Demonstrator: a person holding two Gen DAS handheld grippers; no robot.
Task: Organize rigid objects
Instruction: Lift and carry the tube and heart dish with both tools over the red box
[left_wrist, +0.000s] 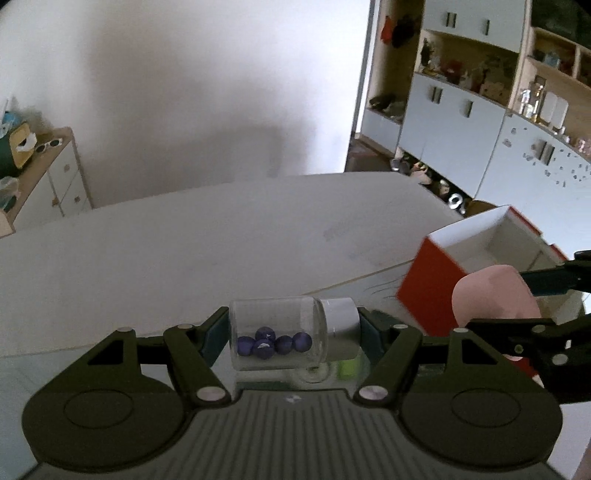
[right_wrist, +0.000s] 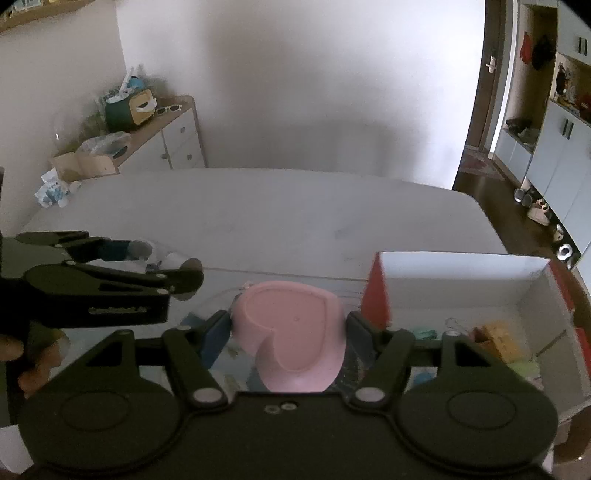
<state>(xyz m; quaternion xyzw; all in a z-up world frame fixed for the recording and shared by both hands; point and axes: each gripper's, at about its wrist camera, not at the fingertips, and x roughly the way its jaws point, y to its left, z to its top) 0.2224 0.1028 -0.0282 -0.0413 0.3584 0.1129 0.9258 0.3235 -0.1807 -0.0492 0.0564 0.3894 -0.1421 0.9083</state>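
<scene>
Your left gripper (left_wrist: 293, 332) clamps a glass jar (left_wrist: 277, 334) of purple beads sideways; right gripper (right_wrist: 290, 332) grips the pink heart dish (right_wrist: 291, 332), nearer the red-and-white box (right_wrist: 461, 295), just right of it.

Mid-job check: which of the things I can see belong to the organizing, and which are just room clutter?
In the job:
- glass jar of purple beads, in the left hand-held gripper
- pink heart-shaped dish, in the right hand-held gripper
- red and white box, already holding small items

Lying about:
- white sunglasses on the sideboard
- shoes on the floor
</scene>
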